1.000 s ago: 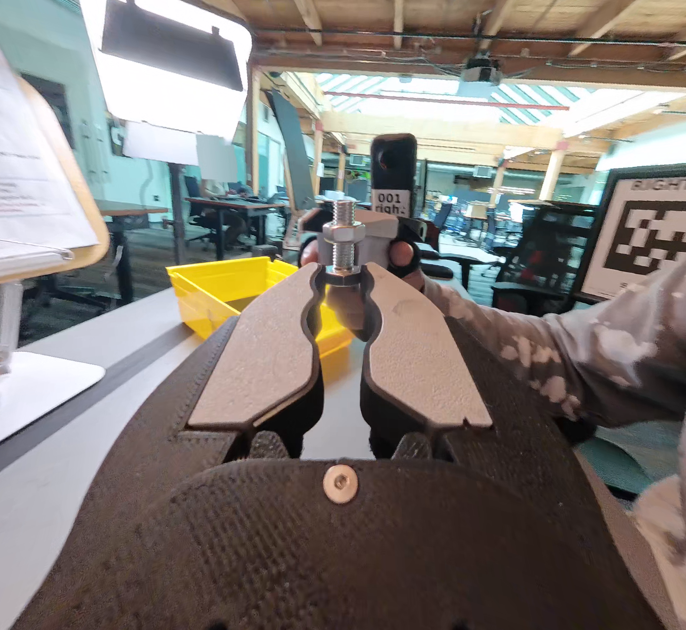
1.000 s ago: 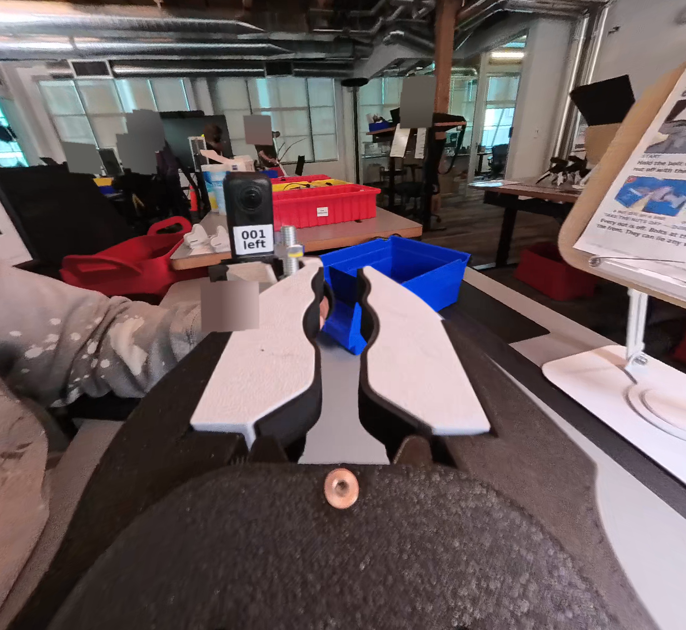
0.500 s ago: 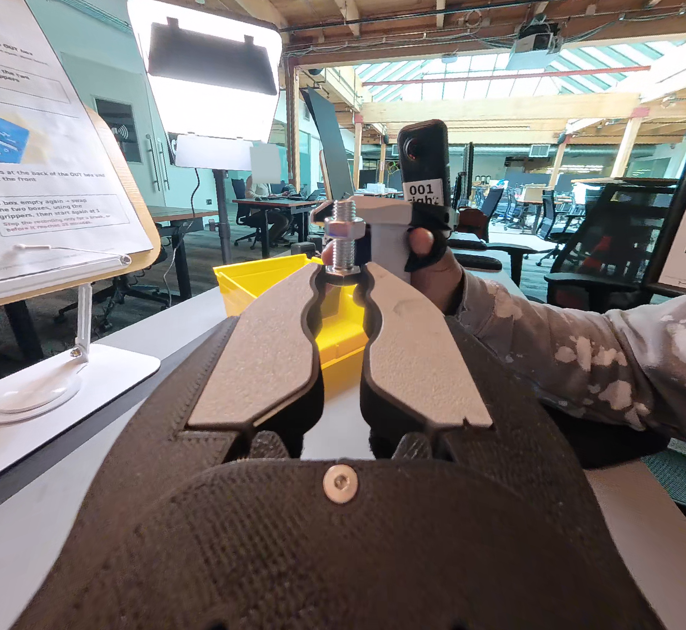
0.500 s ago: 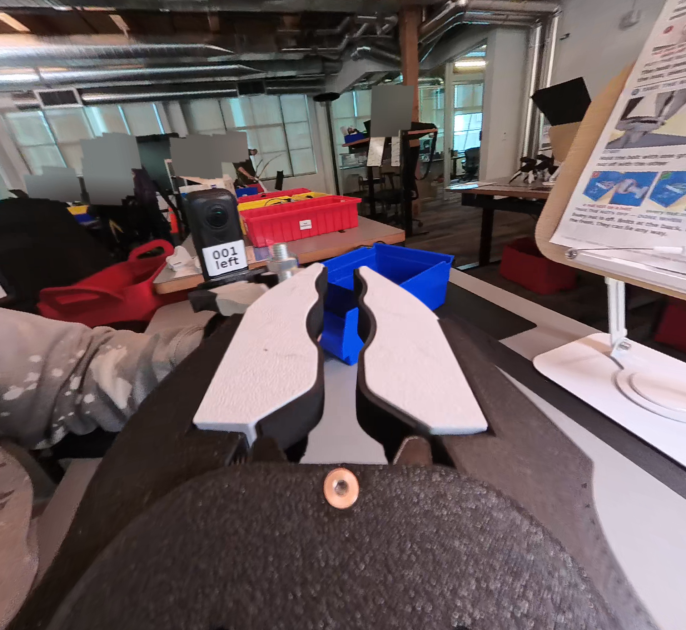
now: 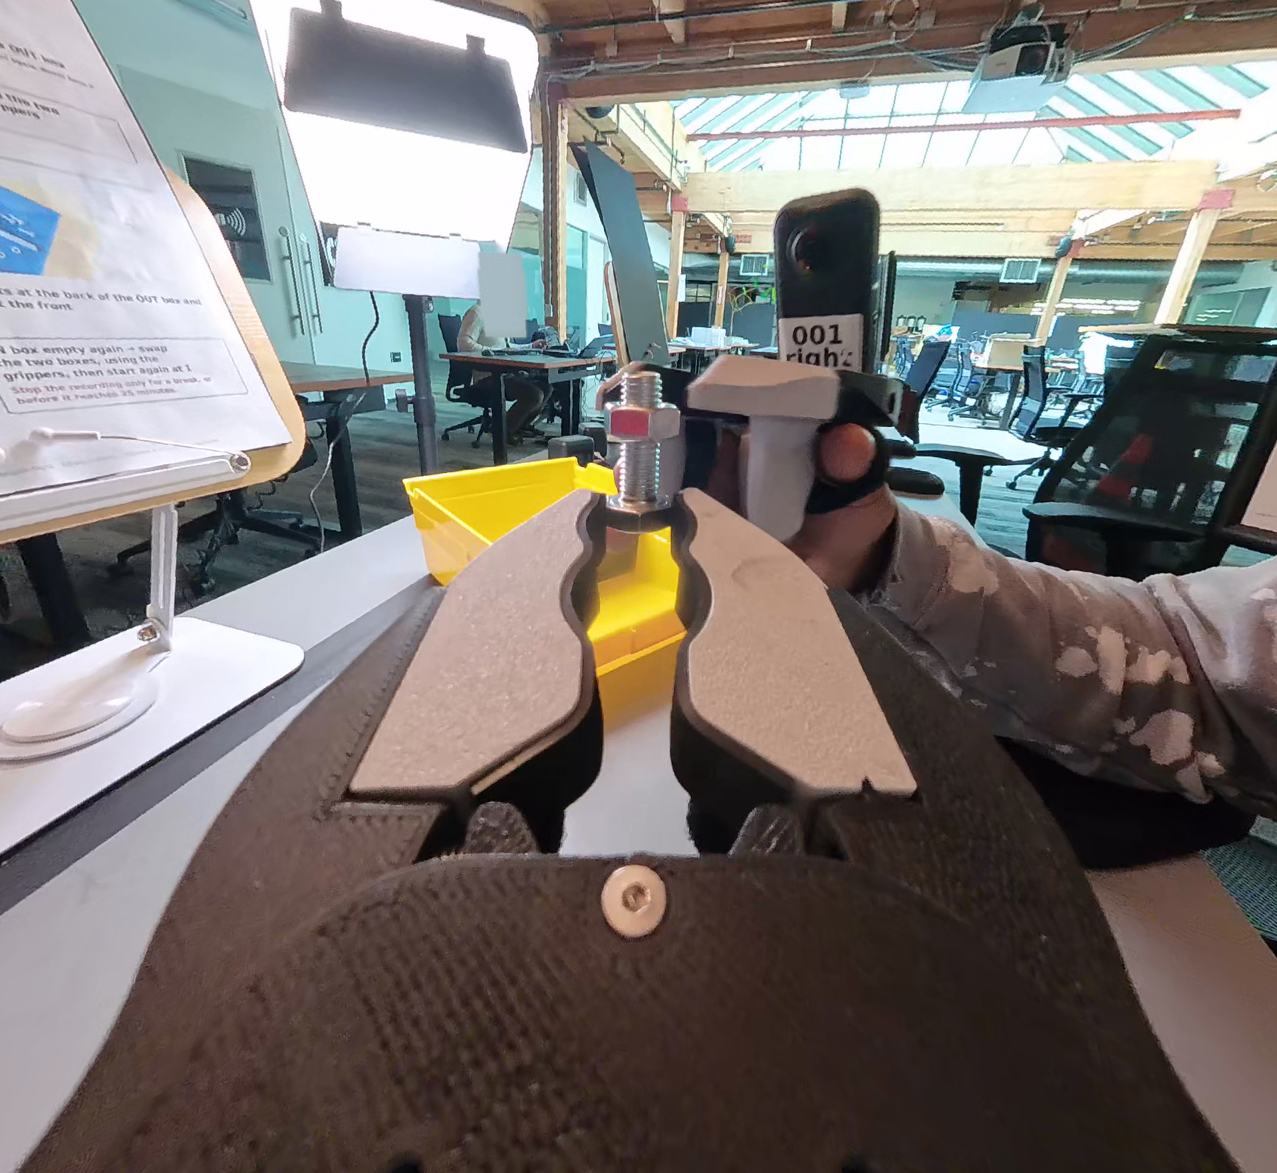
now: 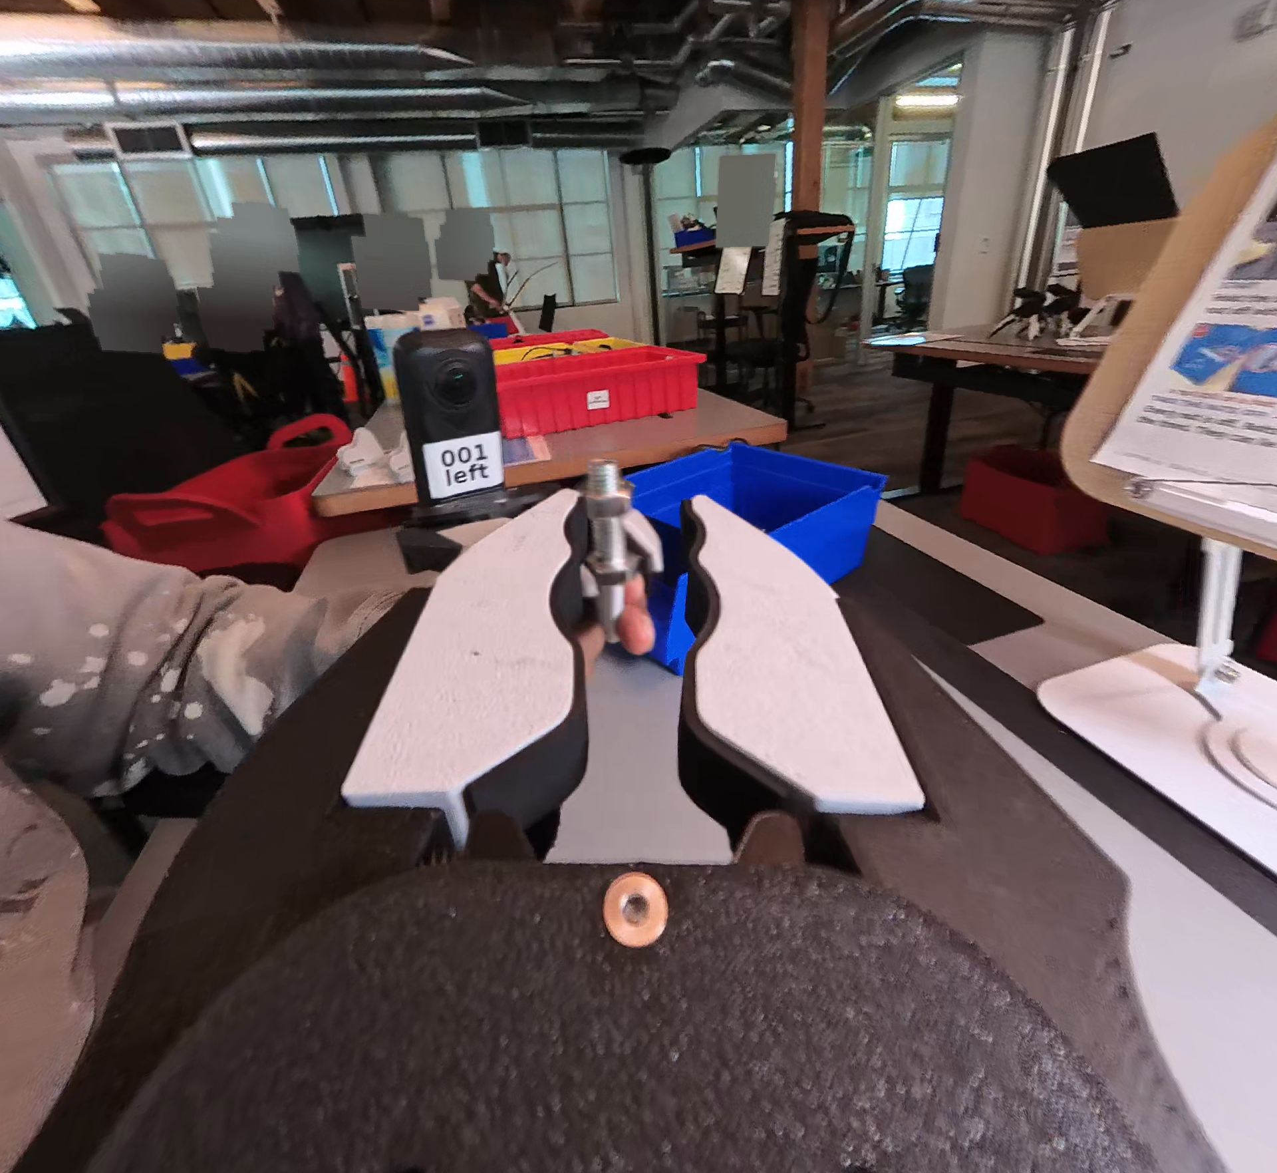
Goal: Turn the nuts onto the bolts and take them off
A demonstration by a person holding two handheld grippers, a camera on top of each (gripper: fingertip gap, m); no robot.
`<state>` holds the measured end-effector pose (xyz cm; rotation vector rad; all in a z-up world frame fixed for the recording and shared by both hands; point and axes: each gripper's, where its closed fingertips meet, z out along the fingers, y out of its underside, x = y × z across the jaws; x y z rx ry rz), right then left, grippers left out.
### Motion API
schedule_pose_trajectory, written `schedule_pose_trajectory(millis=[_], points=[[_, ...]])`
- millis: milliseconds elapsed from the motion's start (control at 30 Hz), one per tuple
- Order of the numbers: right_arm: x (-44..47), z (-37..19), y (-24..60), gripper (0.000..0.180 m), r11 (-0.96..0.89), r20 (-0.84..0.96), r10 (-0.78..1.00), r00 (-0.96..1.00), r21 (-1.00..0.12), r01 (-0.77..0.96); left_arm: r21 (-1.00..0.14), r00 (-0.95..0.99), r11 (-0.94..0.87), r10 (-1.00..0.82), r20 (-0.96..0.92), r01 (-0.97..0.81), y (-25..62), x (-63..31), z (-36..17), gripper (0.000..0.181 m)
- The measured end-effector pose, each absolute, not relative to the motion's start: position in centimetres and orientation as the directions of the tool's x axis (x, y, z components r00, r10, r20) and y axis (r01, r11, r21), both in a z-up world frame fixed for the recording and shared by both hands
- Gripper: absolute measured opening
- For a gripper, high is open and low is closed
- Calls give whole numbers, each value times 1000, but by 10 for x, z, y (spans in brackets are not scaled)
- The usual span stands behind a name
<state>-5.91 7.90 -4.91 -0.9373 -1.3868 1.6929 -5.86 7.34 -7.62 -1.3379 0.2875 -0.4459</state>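
While the left gripper [image 5: 637, 521] clamps the bolt [image 5: 637, 448] by its hex head at the very tips, threaded shank standing upright, the head itself is mostly hidden between the fingers [image 5: 511, 642]. One nut [image 5: 641, 424] sits high on the thread, with a reddish reflection on its front face. Right gripper [image 6: 634, 518] fingers stand apart, gripping nothing; bolt [image 6: 608, 545] shows in the gap just beyond them, slightly tilted, nut [image 6: 608, 491] near its top. Whether the right fingers touch the nut: cannot tell, since in the left view one of them [image 5: 760, 397] sits just beside it, edge blurred. A bare fingertip [image 6: 632, 628] shows below the bolt, the hand behind it hidden. Yellow bin [image 5: 497, 511] on the counter [image 5: 332, 594] is largely blocked by the left fingers; blue bin [image 6: 774, 511] is partly cut by the right ones, contents of both out of sight. Printed sheet on a stand [image 5: 103, 310] is cut off at the frame edge, its twin [image 6: 1202, 379] blurred. Each gripper's camera carries a white printed label. Grey patches cover background figures.
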Motion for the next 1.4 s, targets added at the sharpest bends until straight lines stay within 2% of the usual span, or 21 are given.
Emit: schedule_pose_trajectory(millis=[133, 167, 200, 267, 467, 567, 633, 867, 967, 1000, 1033, 1100, 1267, 1400], points=[[-65, -57, 72, 28, -100, -54, 891, -451, -992, -79, -979, 880, 151, -472, 53, 140, 75, -53, -80, 19], [-64, -55, 76, 22, -113, -64, 891, -449, -990, -83, -976, 881, 155, -468, 64, 153, 75, -56, -78, 19], [-64, -54, 87, 5, -132, -85, 911, -404, -987, -89, -971, 873, 172, -483, 66, 168, 72, -57, -76, 19], [-61, -50, 97, 6, -143, -86, 920, -381, -982, -122, -969, 877, 181, -477, 63, 167, 71, -59, -73, 19], [-64, -52, 67, 29, -111, -60, 891, -450, -990, -88, -975, 882, 162, -467, 60, 151, 76, -56, -79, 19], [-66, -53, 75, 29, -133, -83, 898, -431, -987, -88, -975, 885, 167, -463, 55, 147, 75, -56, -78, 19], [-66, -51, 92, 8, -163, -115, 923, -368, -981, -101, -966, 883, 194, -466, 63, 171, 72, -61, -74, 19], [-65, -49, 74, 27, -160, -103, 899, -427, -982, -100, -970, 891, 187, -451, 53, 153, 74, -61, -76, 19], [-66, -49, 71, 27, -173, -115, 894, -433, -980, -98, -968, 887, 197, -460, 48, 155, 72, -57, -74, 19], [-66, -48, 75, 25, -186, -128, 893, -431, -978, -97, -966, 887, 202, -458, 54, 163, 71, -58, -73, 19], [-67, -48, 87, 8, -204, -152, 911, -383, -974, -98, -959, 881, 221, -469, 58, 180, 69, -60, -69, 19], [-64, -46, 100, 9, -214, -158, 921, -356, -969, -124, -952, 881, 237, -470, 62, 193, 66, -63, -64, 18], [-62, -43, 74, 28, -194, -130, 891, -435, -975, -106, -956, 888, 231, -457, 56, 179, 68, -62, -68, 19], [-65, -44, 68, 29, -199, -137, 888, -439, -975, -98, -956, 883, 235, -467, 48, 177, 68, -54, -68, 19]])
